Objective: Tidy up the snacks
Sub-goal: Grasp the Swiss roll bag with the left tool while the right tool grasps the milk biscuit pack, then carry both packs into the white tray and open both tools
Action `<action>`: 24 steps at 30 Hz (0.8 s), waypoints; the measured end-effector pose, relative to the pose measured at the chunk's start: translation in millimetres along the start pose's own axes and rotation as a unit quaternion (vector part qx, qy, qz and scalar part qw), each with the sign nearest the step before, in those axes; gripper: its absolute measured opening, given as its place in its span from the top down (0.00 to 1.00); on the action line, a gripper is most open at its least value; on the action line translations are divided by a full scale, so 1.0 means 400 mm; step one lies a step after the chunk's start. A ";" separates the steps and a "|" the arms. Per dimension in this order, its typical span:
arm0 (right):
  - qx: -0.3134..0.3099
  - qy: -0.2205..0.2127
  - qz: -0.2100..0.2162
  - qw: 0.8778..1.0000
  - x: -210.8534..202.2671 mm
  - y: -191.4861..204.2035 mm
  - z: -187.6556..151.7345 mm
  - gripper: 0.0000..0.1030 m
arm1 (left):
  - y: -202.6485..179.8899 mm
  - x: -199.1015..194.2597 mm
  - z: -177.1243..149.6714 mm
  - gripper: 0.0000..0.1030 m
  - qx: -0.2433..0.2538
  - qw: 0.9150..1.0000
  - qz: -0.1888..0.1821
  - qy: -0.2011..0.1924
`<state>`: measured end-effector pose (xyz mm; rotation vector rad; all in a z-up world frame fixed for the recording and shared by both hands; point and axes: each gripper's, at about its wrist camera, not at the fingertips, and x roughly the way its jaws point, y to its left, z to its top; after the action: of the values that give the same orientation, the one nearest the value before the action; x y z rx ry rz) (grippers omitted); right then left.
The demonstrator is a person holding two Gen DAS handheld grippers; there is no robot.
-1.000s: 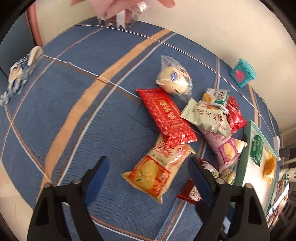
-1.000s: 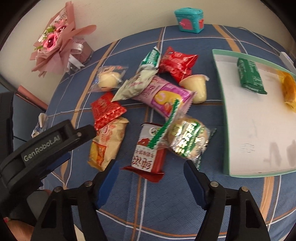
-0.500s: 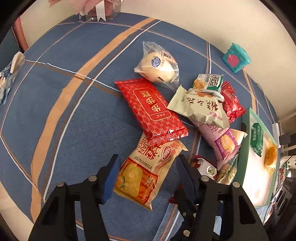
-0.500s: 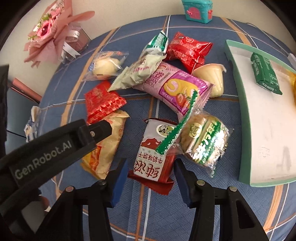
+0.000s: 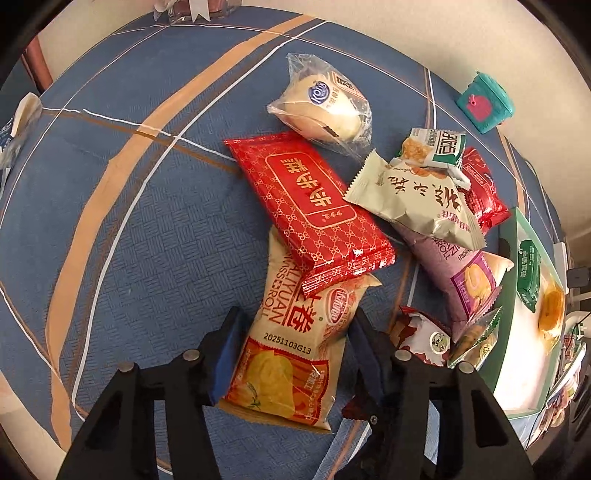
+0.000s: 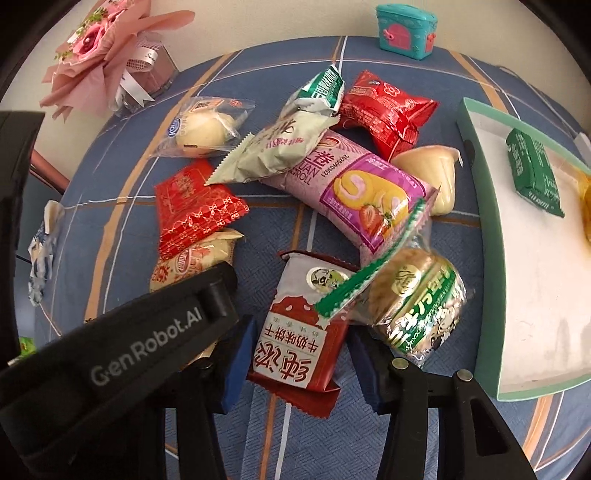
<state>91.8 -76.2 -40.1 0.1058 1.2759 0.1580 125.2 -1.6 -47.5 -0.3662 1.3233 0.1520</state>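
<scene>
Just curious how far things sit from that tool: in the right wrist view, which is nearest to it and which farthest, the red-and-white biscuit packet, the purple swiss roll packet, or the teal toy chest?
1. Red-and-white biscuit packet: between the right tool's fingers.
2. Purple swiss roll packet: mid-table, just beyond.
3. Teal toy chest: far edge, by the wall.

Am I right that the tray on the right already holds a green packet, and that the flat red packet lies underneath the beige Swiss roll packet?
Not quite. The tray does hold a green packet, but the flat red packet lies on top of the beige Swiss roll packet, overlapping its far end, as the left wrist view shows.
</scene>
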 end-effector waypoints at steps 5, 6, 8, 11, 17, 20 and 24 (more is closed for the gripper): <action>-0.019 -0.004 -0.015 1.000 0.011 0.019 -0.007 0.54 | 0.016 -0.002 -0.001 0.56 -0.013 1.000 0.001 -0.005; -0.019 -0.003 -0.015 1.000 0.011 0.016 -0.009 0.56 | 0.021 -0.002 -0.002 0.58 -0.018 1.000 -0.002 -0.006; -0.016 -0.003 -0.011 1.000 0.009 0.005 -0.012 0.59 | 0.022 0.000 -0.002 0.61 -0.023 1.000 -0.006 -0.006; -0.007 -0.001 0.003 1.000 0.008 -0.010 -0.013 0.59 | 0.029 -0.004 -0.007 0.63 -0.027 1.000 -0.013 -0.007; 0.011 0.006 0.031 0.999 0.011 -0.032 -0.010 0.59 | 0.061 -0.028 -0.029 0.65 -0.039 0.999 -0.022 -0.006; 0.020 0.007 0.046 0.999 0.006 -0.051 -0.003 0.59 | 0.063 -0.043 -0.031 0.65 -0.040 0.999 -0.027 -0.013; 0.031 -0.001 0.064 0.997 -0.027 -0.057 -0.009 0.60 | 0.067 -0.086 -0.037 0.65 -0.039 0.998 -0.034 -0.030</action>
<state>86.7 -100.6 -34.8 0.2411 1.2734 0.2283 94.7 21.4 -22.1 -0.4689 1.2460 0.1578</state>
